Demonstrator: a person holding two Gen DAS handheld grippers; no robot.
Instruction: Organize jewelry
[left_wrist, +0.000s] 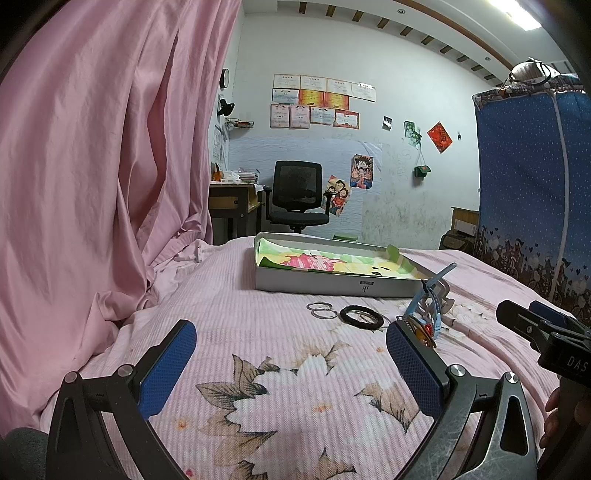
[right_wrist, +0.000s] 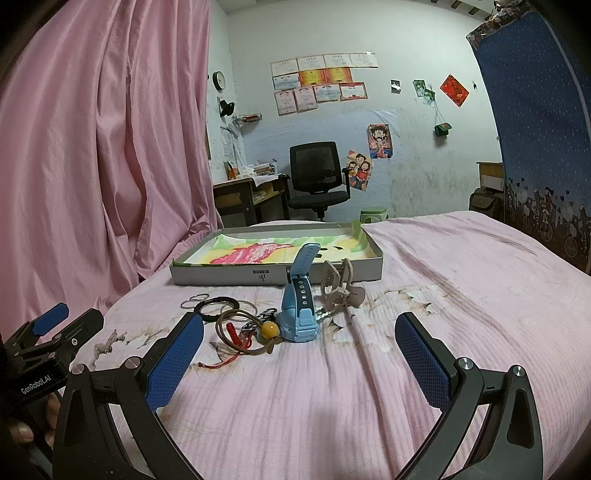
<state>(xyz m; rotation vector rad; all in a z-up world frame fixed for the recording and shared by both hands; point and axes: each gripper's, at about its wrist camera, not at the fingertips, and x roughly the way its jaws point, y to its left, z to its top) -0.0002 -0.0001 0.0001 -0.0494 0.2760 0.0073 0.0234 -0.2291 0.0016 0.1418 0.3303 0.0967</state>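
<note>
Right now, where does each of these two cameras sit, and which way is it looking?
Left wrist view: sits on the left tool, looks along its open blue fingers across the pink bed toward the box; the right tool shows at its right edge.
Right wrist view: sits on the right tool, facing the blue watch; the left tool shows at left.
Both share the box, the watch and the black chair.

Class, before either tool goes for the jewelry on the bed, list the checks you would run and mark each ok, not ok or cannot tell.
1. Left tool open, holding nothing: ok.
2. Right tool open, holding nothing: ok.
3. Box open, lined with cloth, no jewelry inside: ok.
4. Blue watch free to lift: cannot tell; cords and a chain crowd its base.
5. Silver rings apart from black bracelet: ok in the left wrist view.
6. Beige hair claw touching the watch: cannot tell.
</note>
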